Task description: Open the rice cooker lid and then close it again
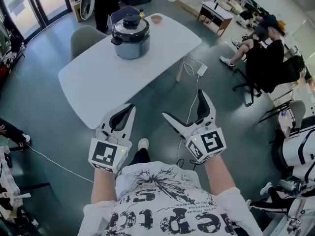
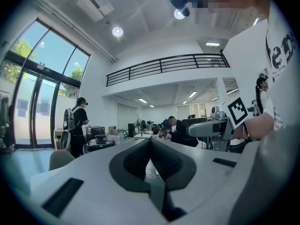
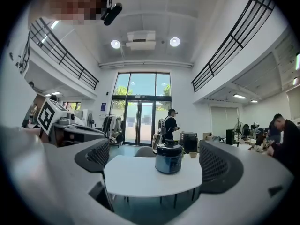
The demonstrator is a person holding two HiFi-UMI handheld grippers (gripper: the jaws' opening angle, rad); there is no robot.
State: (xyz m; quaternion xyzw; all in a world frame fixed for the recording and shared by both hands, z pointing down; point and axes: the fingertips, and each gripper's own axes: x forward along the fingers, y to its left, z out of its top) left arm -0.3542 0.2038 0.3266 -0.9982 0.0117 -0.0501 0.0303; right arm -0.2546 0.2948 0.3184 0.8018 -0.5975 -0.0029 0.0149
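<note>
The rice cooker [image 1: 130, 36], dark grey with its black lid down, stands on the far part of a white table [image 1: 108, 77]. Both grippers hang side by side over the floor, short of the table's near edge and well away from the cooker. My left gripper [image 1: 129, 108] is shut with nothing in it, its pads meeting in the left gripper view [image 2: 150, 144]. My right gripper [image 1: 183, 103] is wide open and empty. In the right gripper view, the rice cooker [image 3: 168, 159] shows far off between the spread jaws of the right gripper [image 3: 156, 167], and the table [image 3: 136, 177] lies below.
A small bowl [image 1: 156, 18] sits behind the cooker. A grey chair [image 1: 83, 37] stands at the table's far left. A white cable and adapter [image 1: 201, 71] lie on the floor by the table leg. People sit at desks at the right [image 1: 268, 53], and one stands behind the table [image 1: 104, 1].
</note>
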